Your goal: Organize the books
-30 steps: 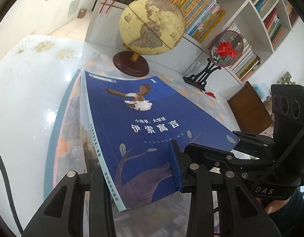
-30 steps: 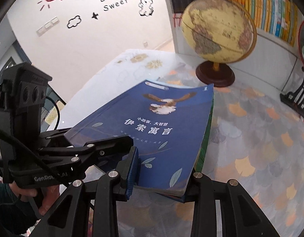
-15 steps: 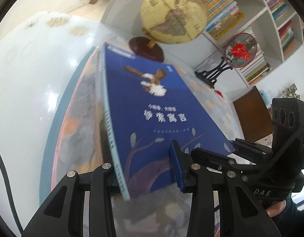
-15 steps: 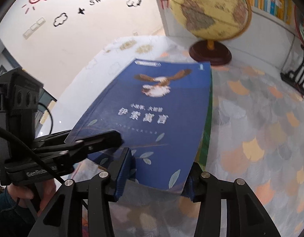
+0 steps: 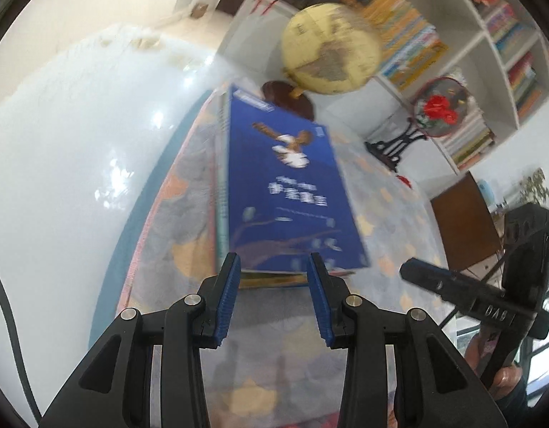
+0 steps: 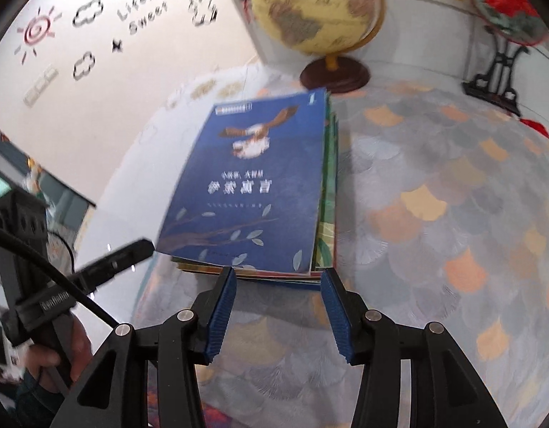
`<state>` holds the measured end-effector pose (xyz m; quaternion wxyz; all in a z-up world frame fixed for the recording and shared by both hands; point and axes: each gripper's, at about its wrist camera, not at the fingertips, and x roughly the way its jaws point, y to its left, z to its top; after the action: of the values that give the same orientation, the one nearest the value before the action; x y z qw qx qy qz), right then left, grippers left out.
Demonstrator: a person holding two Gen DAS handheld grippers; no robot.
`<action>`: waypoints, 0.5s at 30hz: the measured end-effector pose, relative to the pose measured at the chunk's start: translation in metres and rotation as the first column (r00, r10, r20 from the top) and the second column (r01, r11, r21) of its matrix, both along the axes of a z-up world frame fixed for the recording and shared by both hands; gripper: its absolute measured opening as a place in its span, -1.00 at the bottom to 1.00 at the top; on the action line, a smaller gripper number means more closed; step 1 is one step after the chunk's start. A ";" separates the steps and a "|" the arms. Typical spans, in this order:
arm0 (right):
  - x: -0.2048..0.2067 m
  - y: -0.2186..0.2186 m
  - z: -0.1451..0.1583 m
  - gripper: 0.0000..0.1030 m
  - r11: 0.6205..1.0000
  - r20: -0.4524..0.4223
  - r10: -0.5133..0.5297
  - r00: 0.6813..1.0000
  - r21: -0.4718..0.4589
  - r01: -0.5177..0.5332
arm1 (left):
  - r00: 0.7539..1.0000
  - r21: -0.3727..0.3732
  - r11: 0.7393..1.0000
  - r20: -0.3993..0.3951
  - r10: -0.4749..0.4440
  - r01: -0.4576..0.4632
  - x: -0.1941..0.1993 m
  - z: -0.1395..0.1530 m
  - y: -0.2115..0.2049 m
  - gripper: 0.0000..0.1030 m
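The left tool (image 5: 273, 294) is standing with its blue pads spread and nothing between them; the pads (image 5: 227, 296) are sitting just short of the near edge of the stack of books (image 5: 274, 280). The right tool (image 6: 278, 306) is likewise spread and gripping nothing; its jaws have just been opening, and no book is lying between them.

The blue book (image 6: 249, 185) is lying flat on top of the stack, directly ahead of both tools, cover up, on the patterned cloth (image 6: 435, 214) covering the bench (image 5: 60, 164). Thinner coloured books are showing beneath its near and right edges in the right wrist view.

Beyond the far end of the blue book, a globe (image 6: 317, 7) on a dark round base is standing close to the stack. Ahead and to the right of the tools, a round red-flower ornament (image 5: 440, 108) on a black stand is standing near the back of the bench. Behind both, a white bookshelf (image 5: 502, 46) filled with books is rising.

In the left wrist view the right tool is showing to the right of the stack, held by a hand (image 5: 506, 378). The frames are blurred.
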<state>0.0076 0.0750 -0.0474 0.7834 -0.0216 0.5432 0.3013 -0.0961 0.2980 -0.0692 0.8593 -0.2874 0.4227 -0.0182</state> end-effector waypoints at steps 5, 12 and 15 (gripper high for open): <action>-0.029 -0.015 0.071 0.03 0.996 0.200 -0.038 0.979 -0.066 0.052 | 0.995 0.164 0.986 0.087 -0.049 0.034 -0.020 0.065 -0.041 -0.21; -0.094 -0.051 0.181 0.91 0.993 0.517 -0.107 0.849 0.005 0.122 | 0.974 0.331 0.943 0.222 -0.043 -0.033 -0.045 0.161 -0.106 0.06; -0.106 -0.066 0.195 0.98 0.992 0.468 -0.117 0.876 0.015 0.125 | 0.974 0.306 0.950 0.225 -0.005 -0.066 -0.056 0.179 -0.128 0.31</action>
<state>-0.0981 0.0089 0.1479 0.9082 -0.0655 0.3410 0.2335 -0.1518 0.1700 0.1096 0.9359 -0.1511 0.3168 0.0298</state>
